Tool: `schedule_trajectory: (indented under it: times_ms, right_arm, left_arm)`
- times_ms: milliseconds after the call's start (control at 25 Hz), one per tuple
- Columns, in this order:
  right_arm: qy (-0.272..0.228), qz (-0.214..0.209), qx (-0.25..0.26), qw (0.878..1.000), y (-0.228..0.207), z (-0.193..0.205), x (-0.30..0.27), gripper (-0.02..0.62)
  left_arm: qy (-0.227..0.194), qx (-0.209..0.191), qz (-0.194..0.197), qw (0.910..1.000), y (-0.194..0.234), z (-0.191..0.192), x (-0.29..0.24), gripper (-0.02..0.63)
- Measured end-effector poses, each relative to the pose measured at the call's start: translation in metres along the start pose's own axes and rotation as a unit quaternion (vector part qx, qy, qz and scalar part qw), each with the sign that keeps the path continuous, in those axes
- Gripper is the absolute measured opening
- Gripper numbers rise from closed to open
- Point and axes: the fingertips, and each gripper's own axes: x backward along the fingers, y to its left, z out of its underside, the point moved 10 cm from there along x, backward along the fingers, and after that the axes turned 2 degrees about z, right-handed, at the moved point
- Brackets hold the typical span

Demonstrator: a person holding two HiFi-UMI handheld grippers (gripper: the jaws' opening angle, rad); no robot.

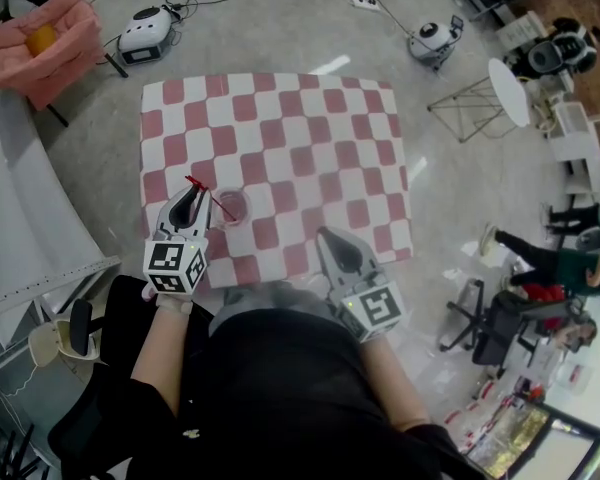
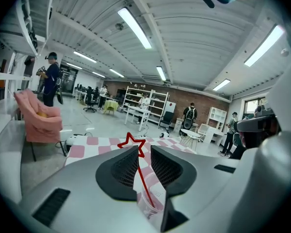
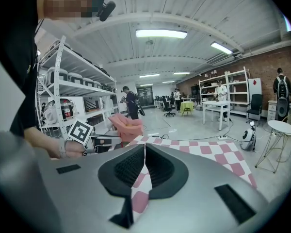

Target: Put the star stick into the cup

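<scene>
A red star stick (image 1: 198,188) leans with its lower end inside a clear cup (image 1: 230,208) on the red-and-white checked table (image 1: 280,118), near its front left. My left gripper (image 1: 193,190) is at the stick's star end, just left of the cup. In the left gripper view the star (image 2: 132,142) shows above the jaws. The stick runs down through their narrow gap, against the left jaw, into the cup (image 2: 150,205). That gap is wider than the stick, so the left gripper (image 2: 143,149) is slightly open. My right gripper (image 1: 325,233) hovers shut and empty over the front edge; its jaws meet (image 3: 144,147).
A pink armchair (image 1: 40,48) stands at the far left. White floor machines (image 1: 145,33) (image 1: 435,38) with cables lie beyond the table, and a round white side table (image 1: 510,88) is at the right. White shelving (image 1: 20,218) runs along my left. People sit at the right.
</scene>
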Motion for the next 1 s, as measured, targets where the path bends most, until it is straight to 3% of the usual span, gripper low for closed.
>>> schedule_trajectory:
  times_ms: [440,840,1000]
  right_arm:
    - [-0.013,-0.046,0.006,0.999,-0.001,-0.008,-0.015,0.021]
    - [-0.045,-0.114,0.024,0.992,0.01,-0.025,-0.034,0.021]
    - [-0.063,-0.145,0.03,0.987,0.021,-0.034,-0.036,0.021]
  left_arm:
    - [-0.006,0.001,-0.029,0.9996,-0.006,-0.006,0.022,0.135]
    - [-0.05,0.001,-0.081,0.9954,-0.018,-0.032,0.076,0.133]
    - [-0.073,-0.004,-0.101,0.9922,-0.032,-0.049,0.106,0.079]
